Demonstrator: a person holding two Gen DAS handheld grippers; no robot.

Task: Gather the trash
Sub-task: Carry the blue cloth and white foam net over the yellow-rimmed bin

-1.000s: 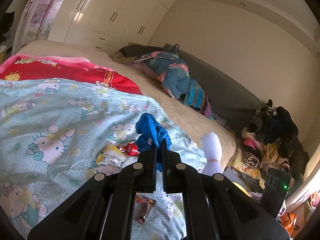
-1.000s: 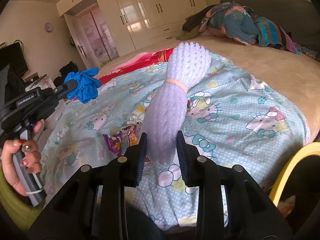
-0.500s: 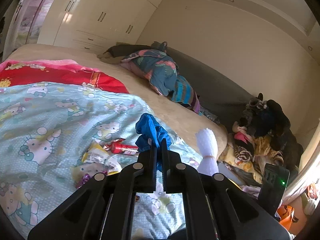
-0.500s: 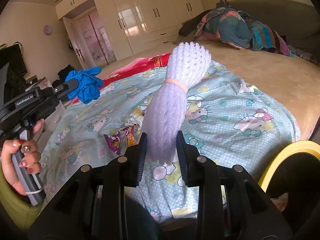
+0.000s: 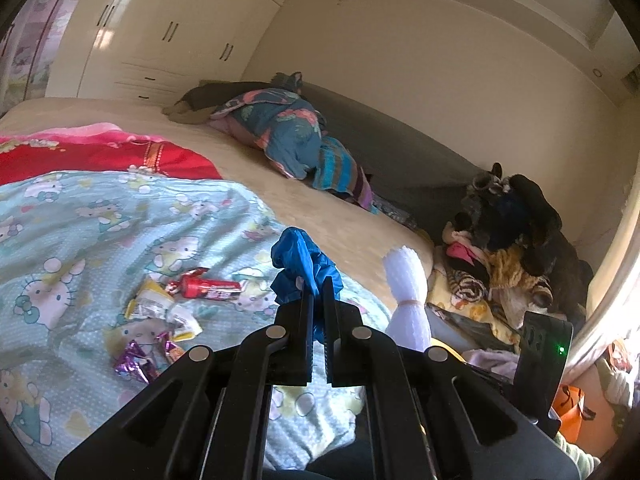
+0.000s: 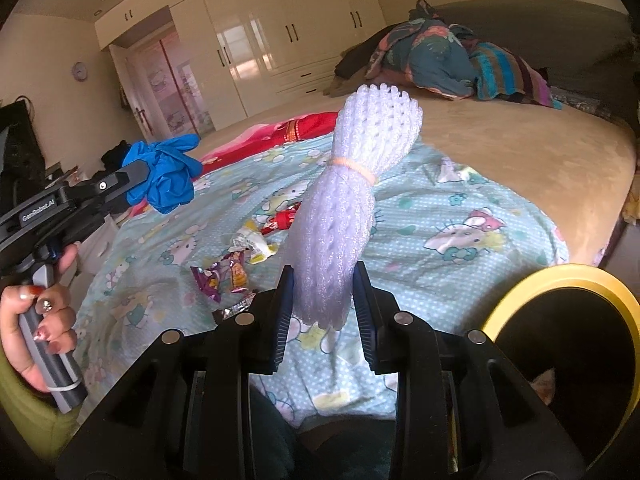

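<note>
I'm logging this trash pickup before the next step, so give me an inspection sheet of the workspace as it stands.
Surface: bed with a cartoon-print cover spread over its near part.
Job's things: blue glove and white foam net bundle both held off the bed; yellow-rimmed bin at lower right.
Clutter: red wrapper, yellow-white wrappers and purple wrappers lie on the cover.
Grippers: left gripper shut on the blue glove; right gripper shut on the white foam net bundle.
Cables: nothing seen.
Surroundings: cream wardrobe, bundled bedding at the far side, clothes pile beside the bed.
</note>
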